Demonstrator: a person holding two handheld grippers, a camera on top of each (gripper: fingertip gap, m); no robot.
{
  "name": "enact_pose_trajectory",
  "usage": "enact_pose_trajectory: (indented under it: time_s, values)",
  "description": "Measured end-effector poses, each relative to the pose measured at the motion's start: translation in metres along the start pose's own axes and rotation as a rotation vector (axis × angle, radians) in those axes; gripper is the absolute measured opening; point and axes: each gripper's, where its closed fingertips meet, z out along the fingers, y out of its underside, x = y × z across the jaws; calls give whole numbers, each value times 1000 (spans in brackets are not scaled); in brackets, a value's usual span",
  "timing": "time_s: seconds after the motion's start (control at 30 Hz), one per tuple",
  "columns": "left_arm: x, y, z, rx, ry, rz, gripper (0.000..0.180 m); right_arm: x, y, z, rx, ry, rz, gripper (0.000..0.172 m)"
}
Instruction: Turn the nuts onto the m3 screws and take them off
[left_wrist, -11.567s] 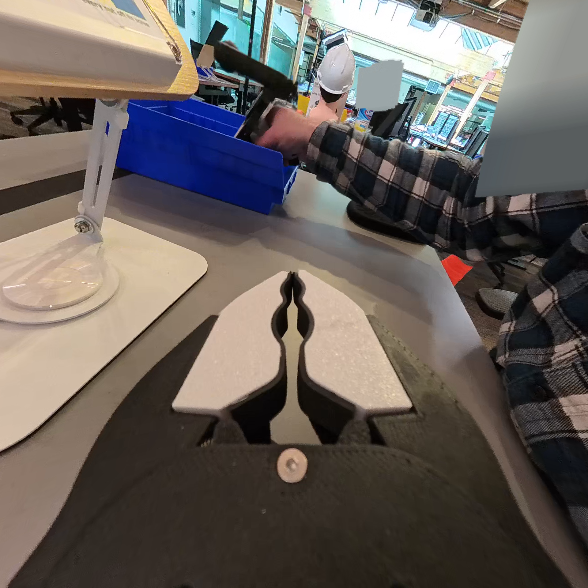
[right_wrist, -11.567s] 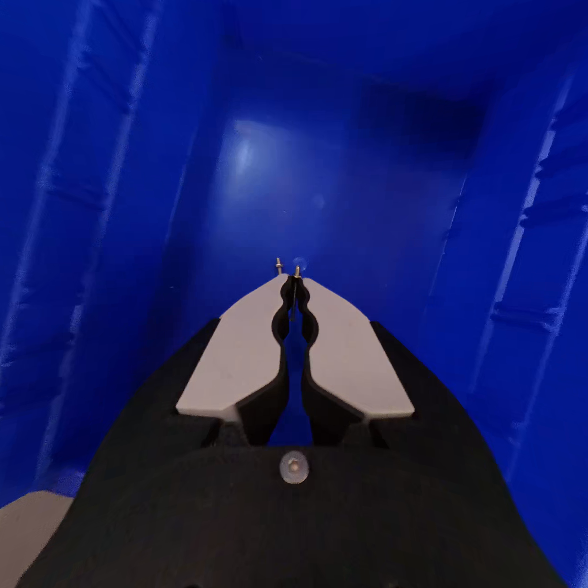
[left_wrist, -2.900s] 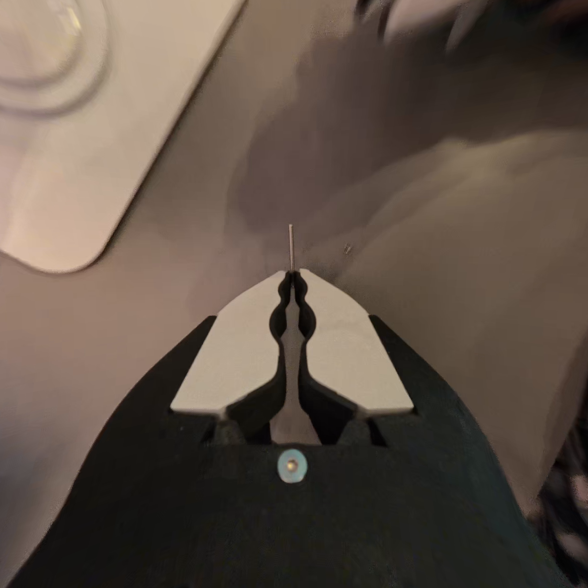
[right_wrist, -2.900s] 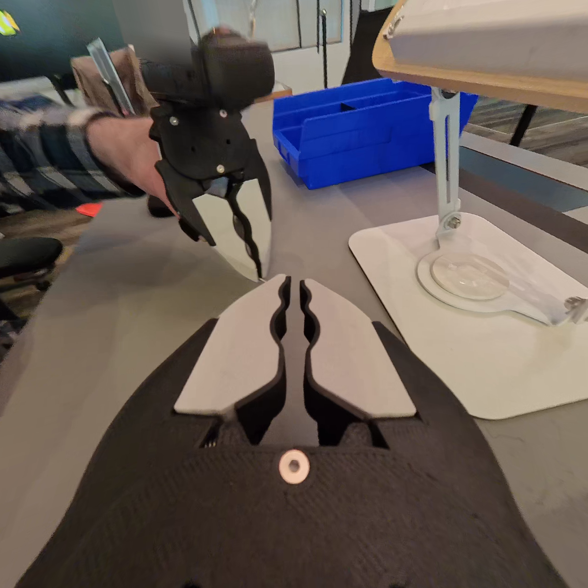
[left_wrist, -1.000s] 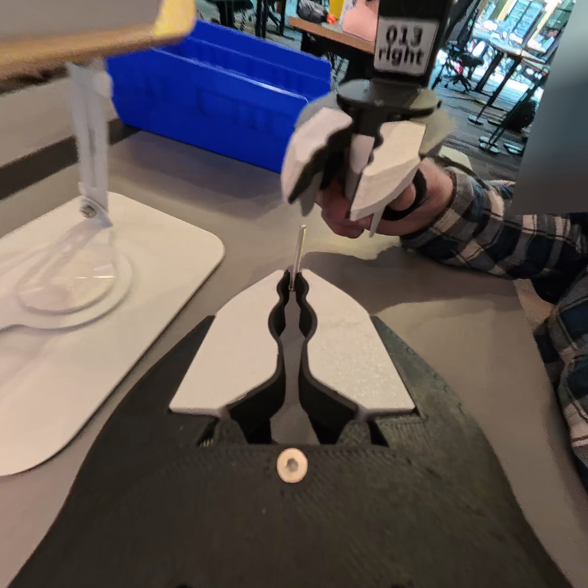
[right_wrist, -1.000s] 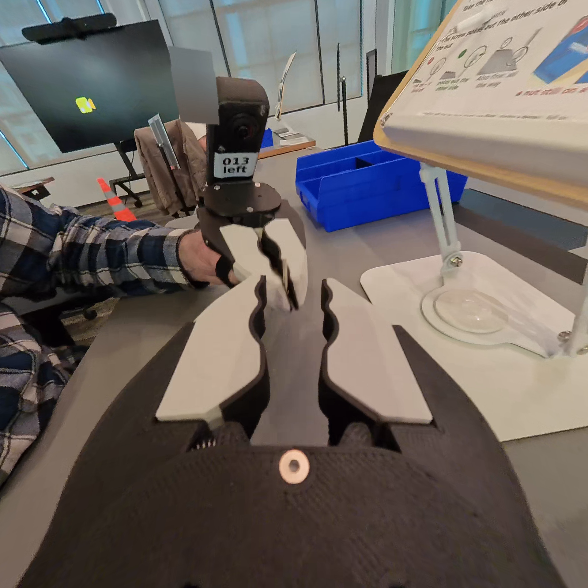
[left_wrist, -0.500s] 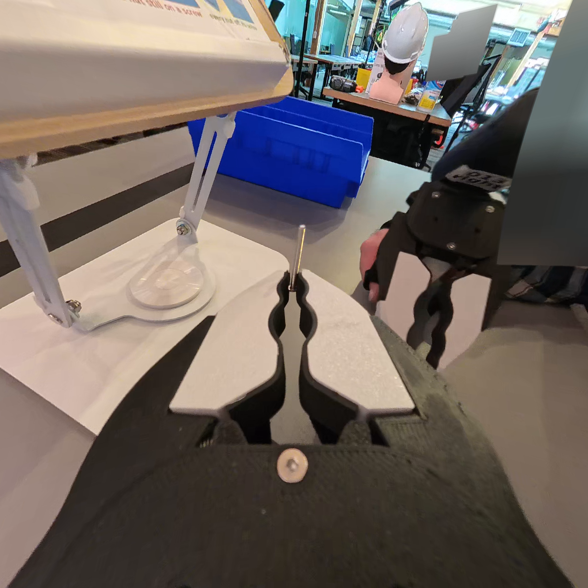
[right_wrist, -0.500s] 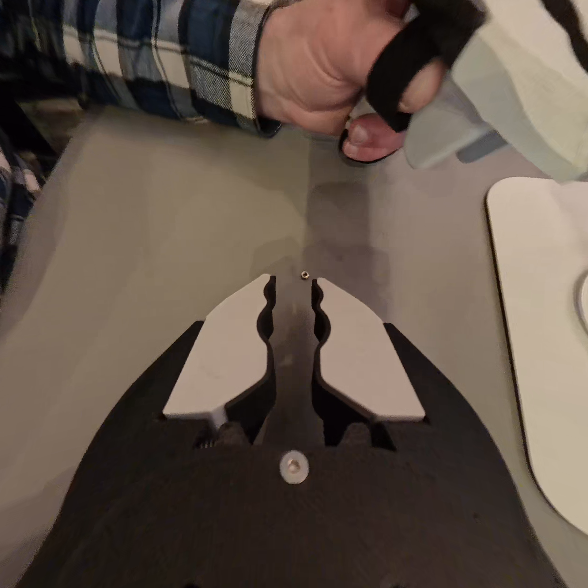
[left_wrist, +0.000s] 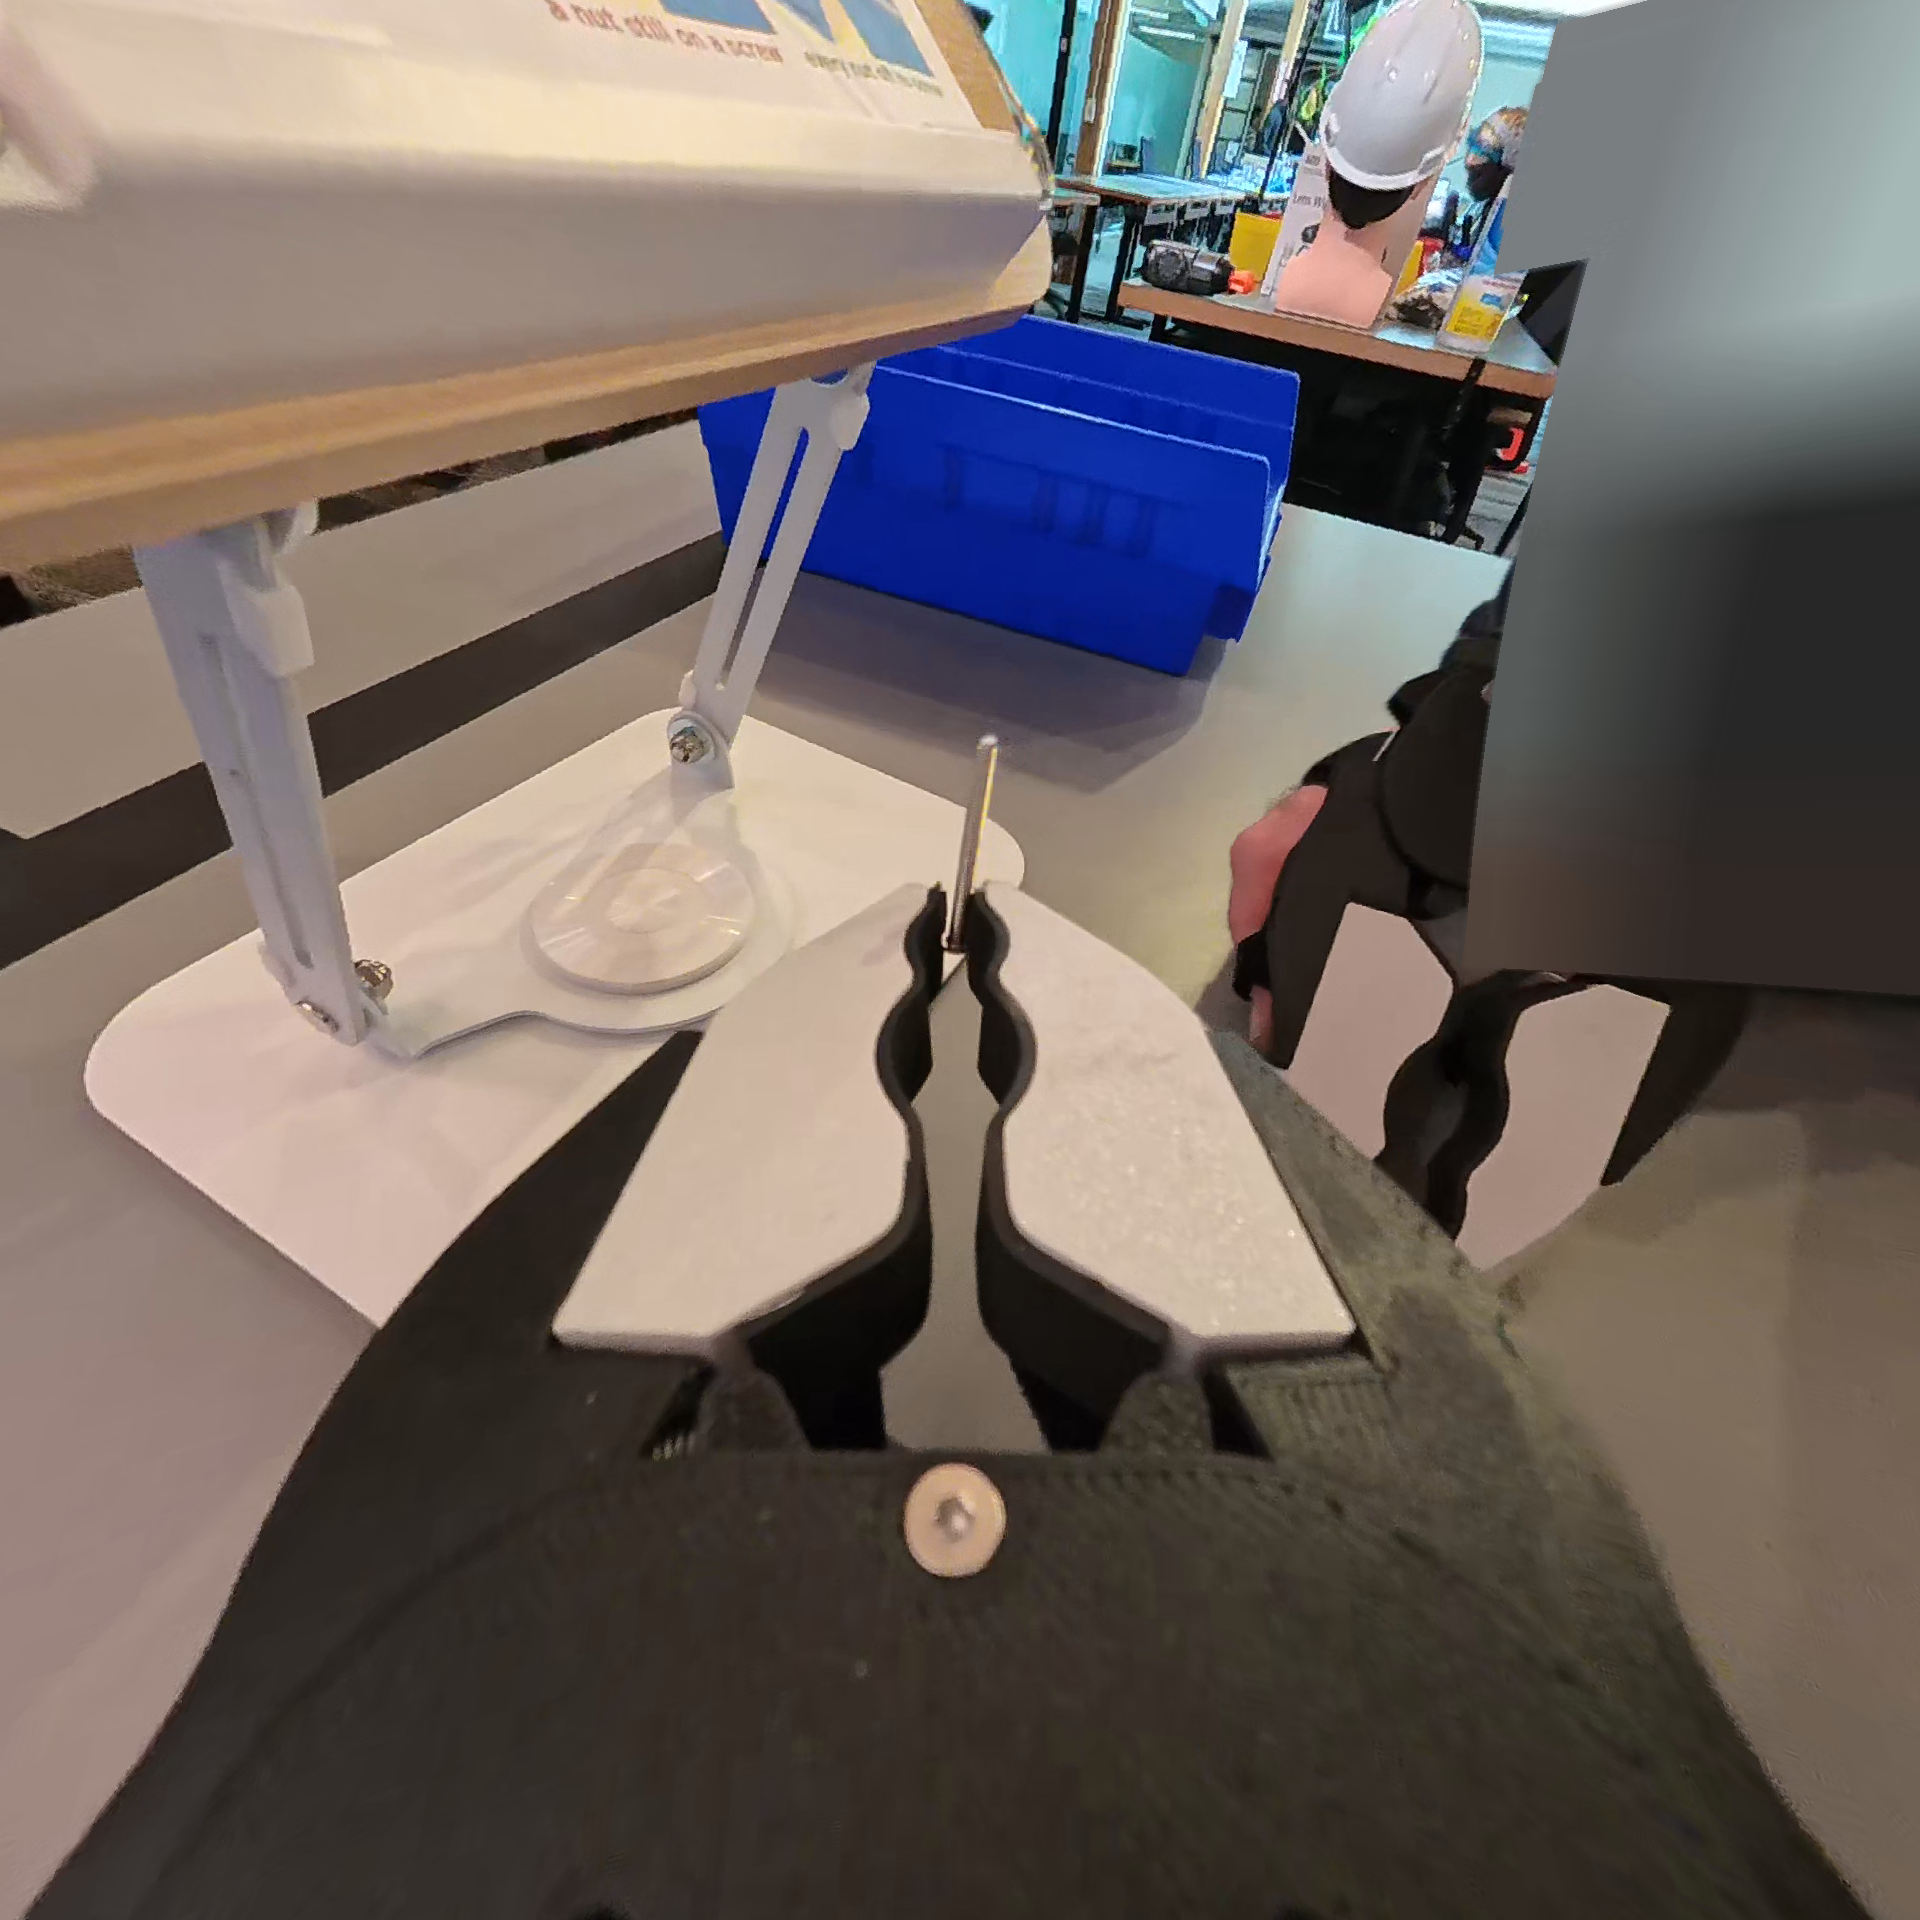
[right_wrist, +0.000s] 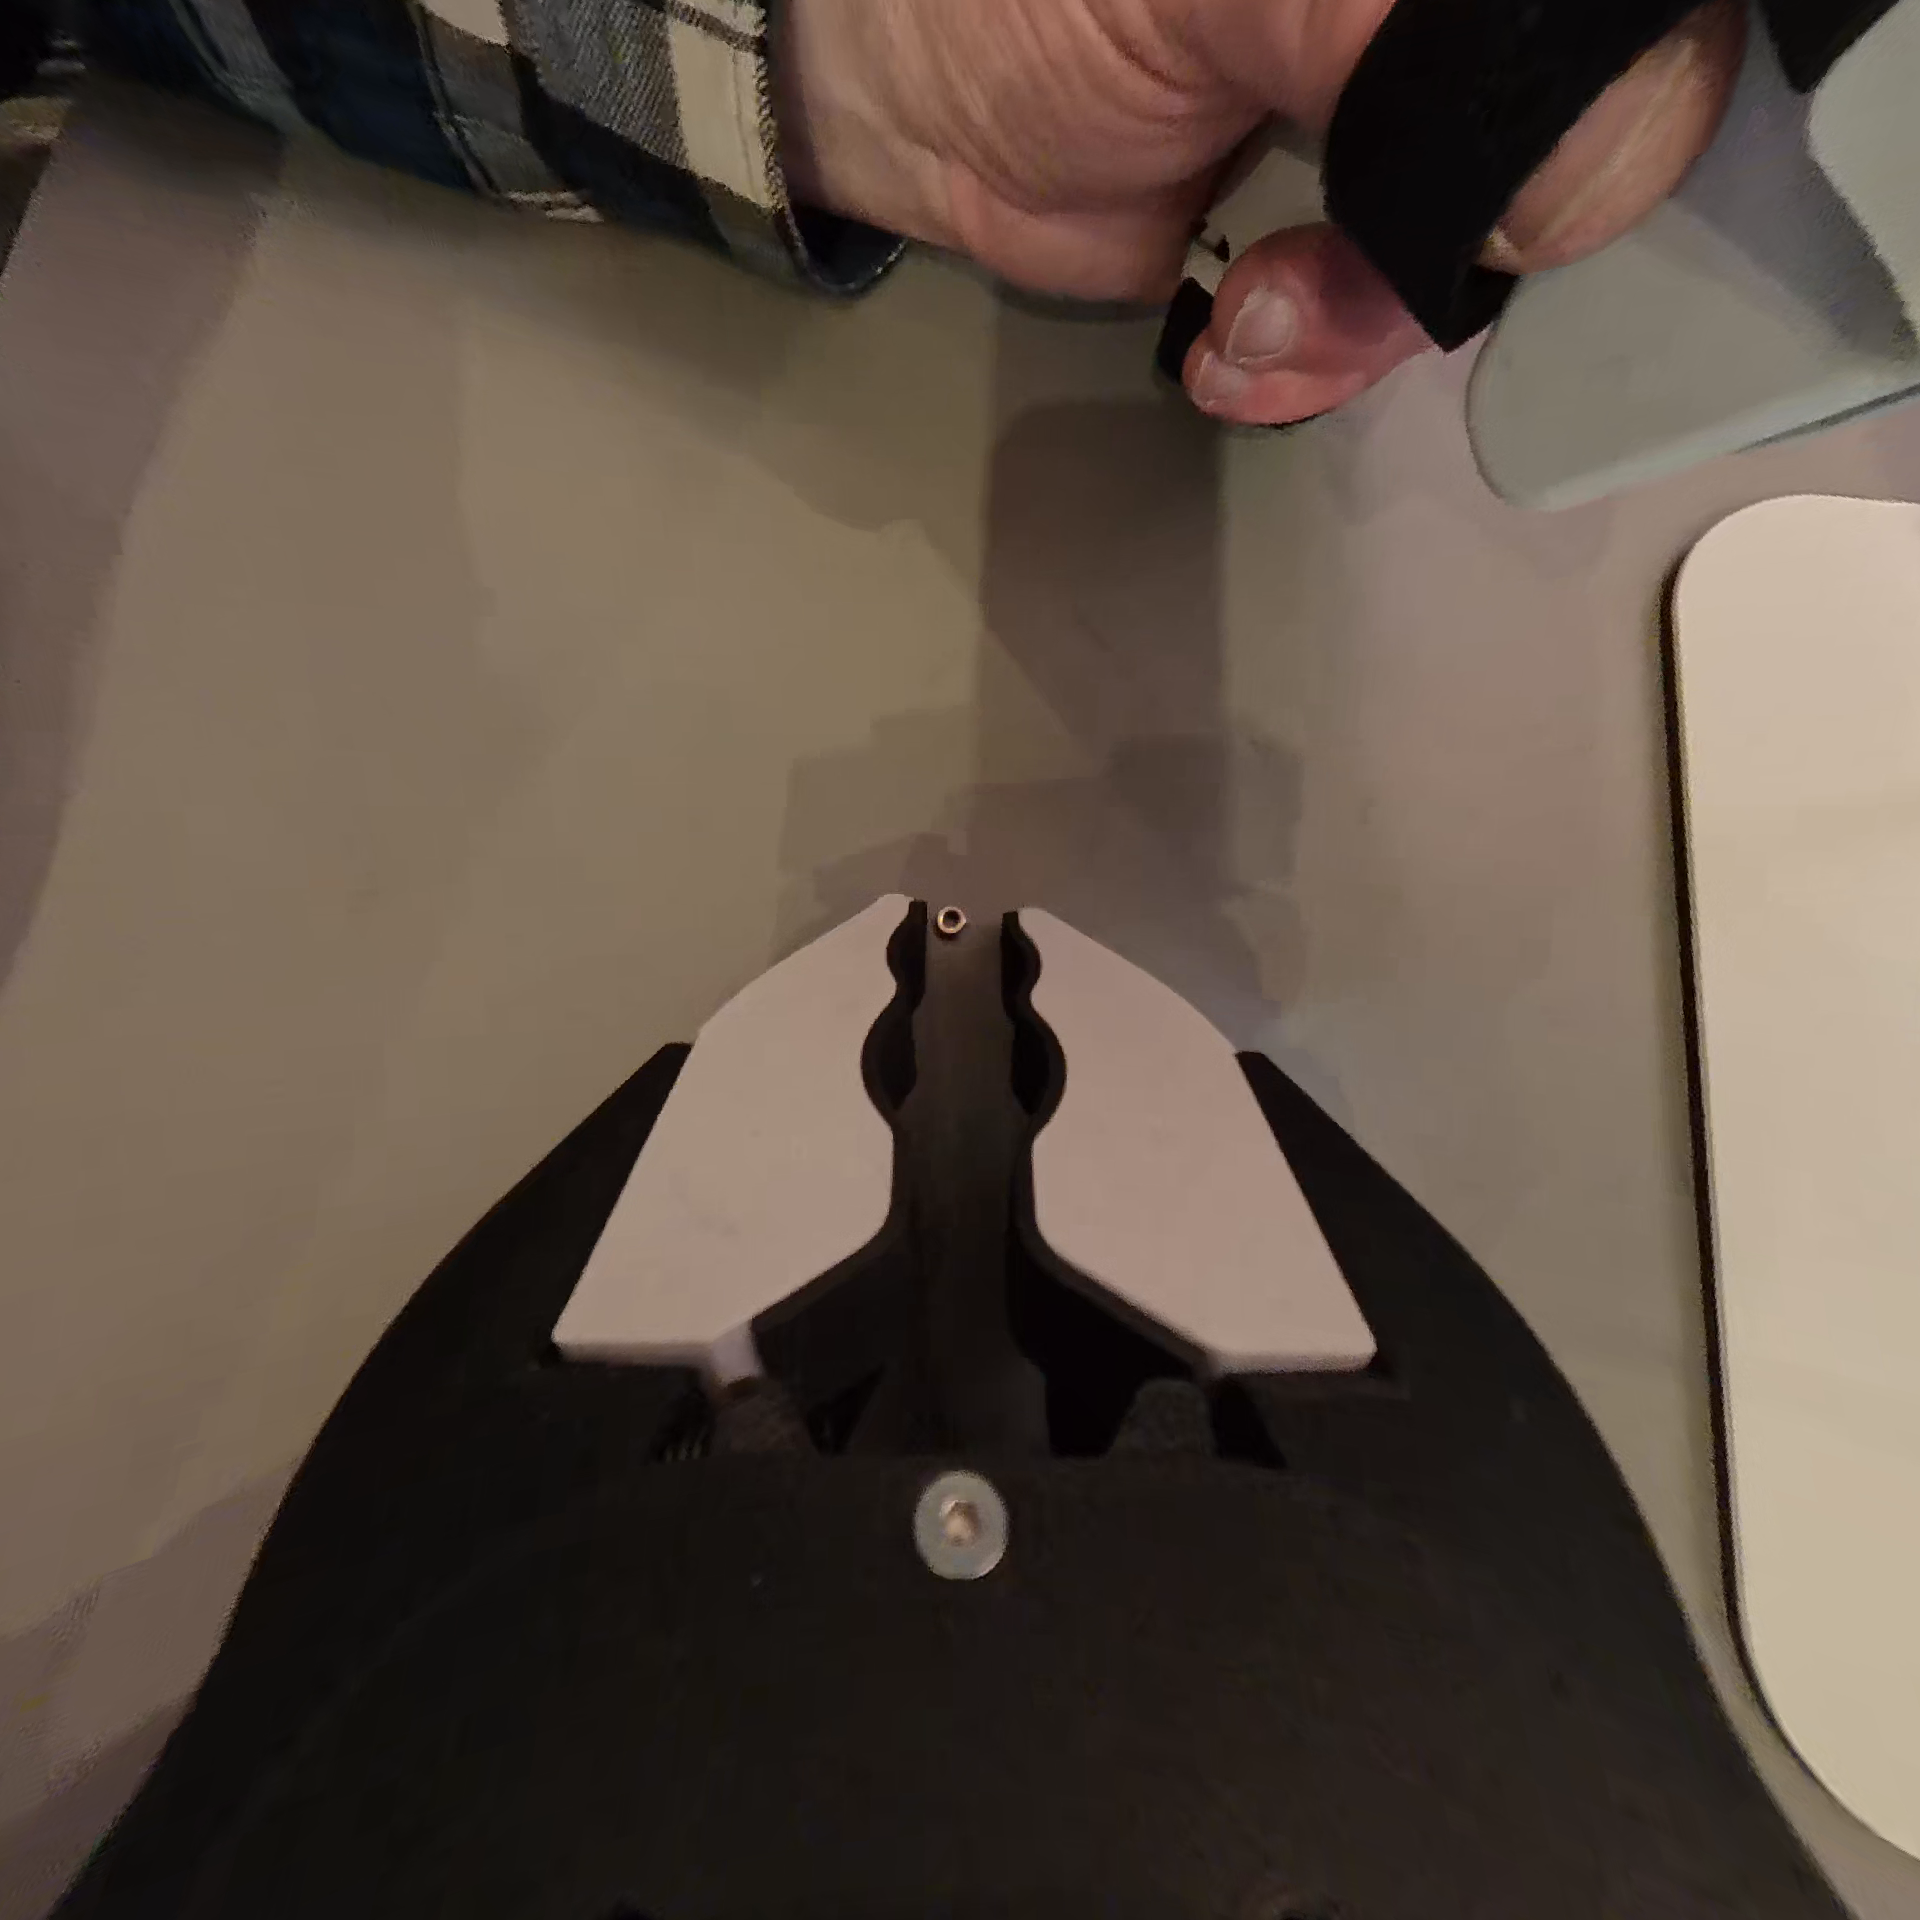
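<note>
My left gripper (left_wrist: 961, 914) is shut on a thin metal screw (left_wrist: 977, 831), which stands up out of the fingertips above the grey table (left_wrist: 1714, 1351). My right gripper (right_wrist: 958, 914) points down at the table (right_wrist: 520, 727) with its jaws a little apart. A tiny metal nut (right_wrist: 949, 921) lies on the table between the fingertips, nearer the left pad, and neither pad presses on it. In the left wrist view the right gripper (left_wrist: 1455, 1143) shows at the right, tips down at the table. The hand (right_wrist: 1039, 135) holding the left gripper fills the top of the right wrist view.
A blue bin (left_wrist: 1039, 499) stands at the back of the table. A white stand base (left_wrist: 416, 1039) carries a tilted board (left_wrist: 468, 208) on white legs; its edge also shows in the right wrist view (right_wrist: 1818, 1039). A white helmet on a mannequin head (left_wrist: 1392, 104) is far behind. Some 12 centimetres of space lies between my two pairs of fingers.
My right gripper has tipped down to the table, its jaws have narrowed and the nut now lies between the fingertips. The left gripper keeps its hold on the screw.
</note>
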Motion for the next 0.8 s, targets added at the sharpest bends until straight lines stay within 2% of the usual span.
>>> enact_pose_trajectory:
  time_s: [0.2, 0.5, 0.67, 0.8]
  values:
    - [0, 0, -1, 7, 2, -13, 3, -3, 3, -1, -47, 72, 74, 12]
    - [-8, -3, -10, 1, -31, -6, 3, -5, 7, -1, -236, 107, 104, 7]
    - [-18, 1, -15, -14, -54, -7, 4, -7, 7, 0, -294, 142, 165, 10]
    - [-22, 1, -17, 2, -52, -41, 4, -6, 8, 0, -327, 184, 190, 6]
